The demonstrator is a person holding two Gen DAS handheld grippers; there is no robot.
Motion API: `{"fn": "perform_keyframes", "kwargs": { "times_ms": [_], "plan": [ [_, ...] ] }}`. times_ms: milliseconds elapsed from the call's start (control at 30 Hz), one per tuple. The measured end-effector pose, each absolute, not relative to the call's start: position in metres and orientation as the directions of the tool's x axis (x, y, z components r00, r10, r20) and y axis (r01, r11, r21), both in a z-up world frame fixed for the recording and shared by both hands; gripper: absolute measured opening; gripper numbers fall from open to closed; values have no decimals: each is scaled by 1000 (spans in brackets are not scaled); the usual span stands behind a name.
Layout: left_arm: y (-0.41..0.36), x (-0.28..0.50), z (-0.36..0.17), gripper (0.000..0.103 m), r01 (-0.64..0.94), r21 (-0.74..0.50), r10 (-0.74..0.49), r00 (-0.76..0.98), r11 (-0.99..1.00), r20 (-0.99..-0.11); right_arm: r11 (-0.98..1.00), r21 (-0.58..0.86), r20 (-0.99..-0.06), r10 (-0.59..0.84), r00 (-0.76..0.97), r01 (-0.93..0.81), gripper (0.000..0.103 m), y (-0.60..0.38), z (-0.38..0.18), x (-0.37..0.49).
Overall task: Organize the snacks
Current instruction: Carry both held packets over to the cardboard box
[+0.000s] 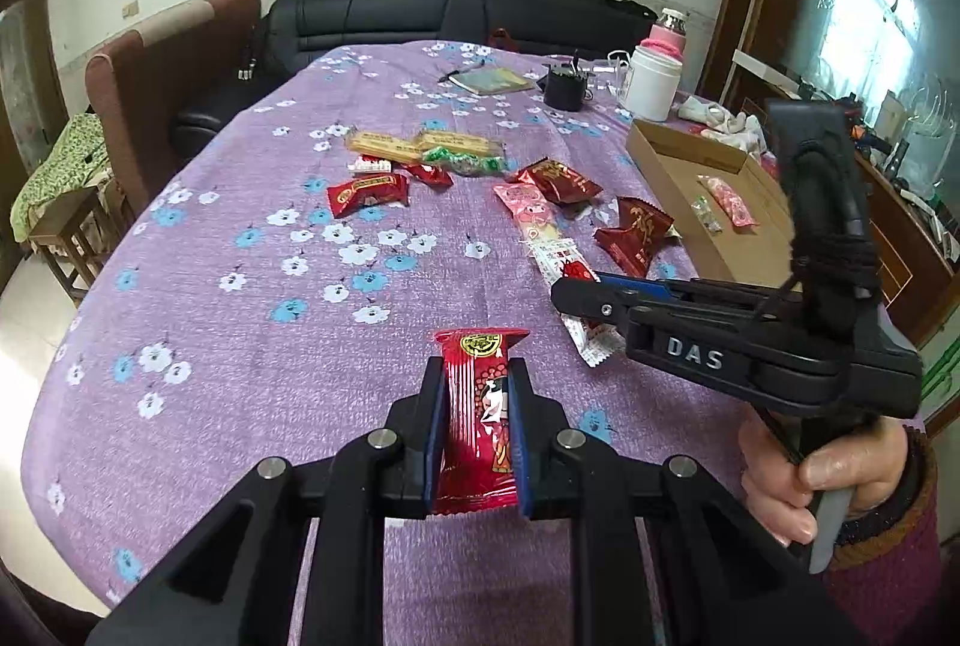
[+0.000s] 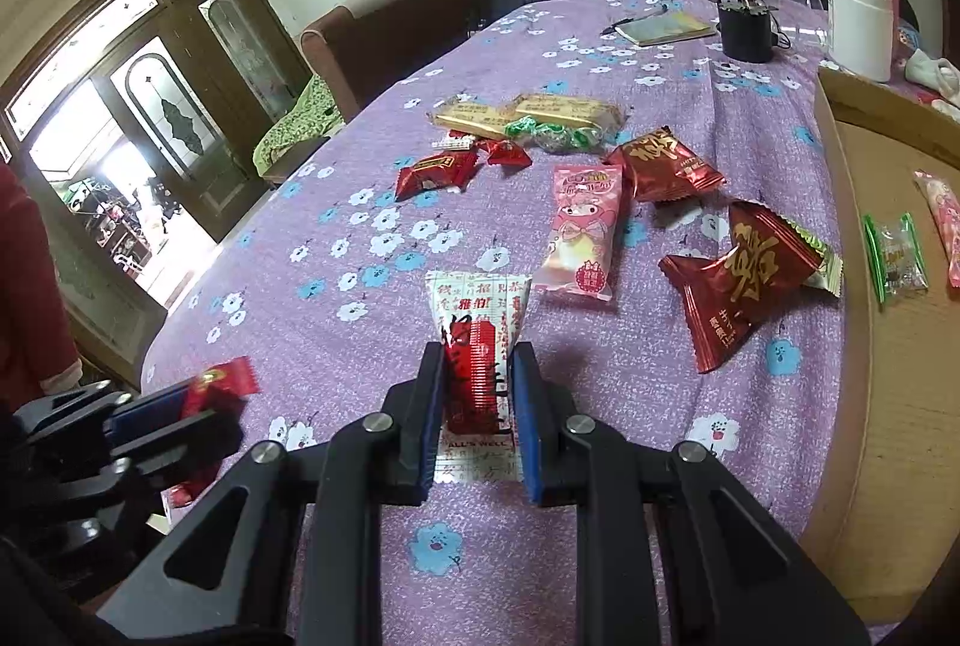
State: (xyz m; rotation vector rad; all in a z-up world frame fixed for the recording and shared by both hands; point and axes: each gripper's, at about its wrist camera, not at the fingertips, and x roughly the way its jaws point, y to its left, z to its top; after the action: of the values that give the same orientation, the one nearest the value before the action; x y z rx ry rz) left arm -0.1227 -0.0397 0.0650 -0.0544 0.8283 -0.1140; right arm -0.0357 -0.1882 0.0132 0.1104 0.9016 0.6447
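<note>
We see open purple tablecloth point(image 1: 240, 250) to the left of the scattered snack packets point(image 2: 576, 166), with nothing standing on it. To the right, the wall of the cardboard box point(image 2: 840, 202) blocks the way, and a black cup point(image 2: 746, 29) and white jar point(image 2: 858, 23) crowd the far end.

A purple tablecloth point(image 1: 240, 226) printed with white and blue flowers carries red packets point(image 2: 738, 280), a pink packet point(image 2: 585, 226) and 2 tan bars point(image 2: 528, 112). Black grippers with blue pads point(image 2: 531, 430) contrast with a brown cardboard box point(image 1: 690, 190).
</note>
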Motion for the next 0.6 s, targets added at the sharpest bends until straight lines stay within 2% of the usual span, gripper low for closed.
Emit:
{"fn": "perform_keyframes", "kwargs": {
  "times_ms": [600],
  "plan": [
    [-19, -76, 31, 17, 79, -183, -194, 604, 980, -773, 812, 407, -699, 571, 430, -418, 25, -197, 7, -26]
  ]
}}
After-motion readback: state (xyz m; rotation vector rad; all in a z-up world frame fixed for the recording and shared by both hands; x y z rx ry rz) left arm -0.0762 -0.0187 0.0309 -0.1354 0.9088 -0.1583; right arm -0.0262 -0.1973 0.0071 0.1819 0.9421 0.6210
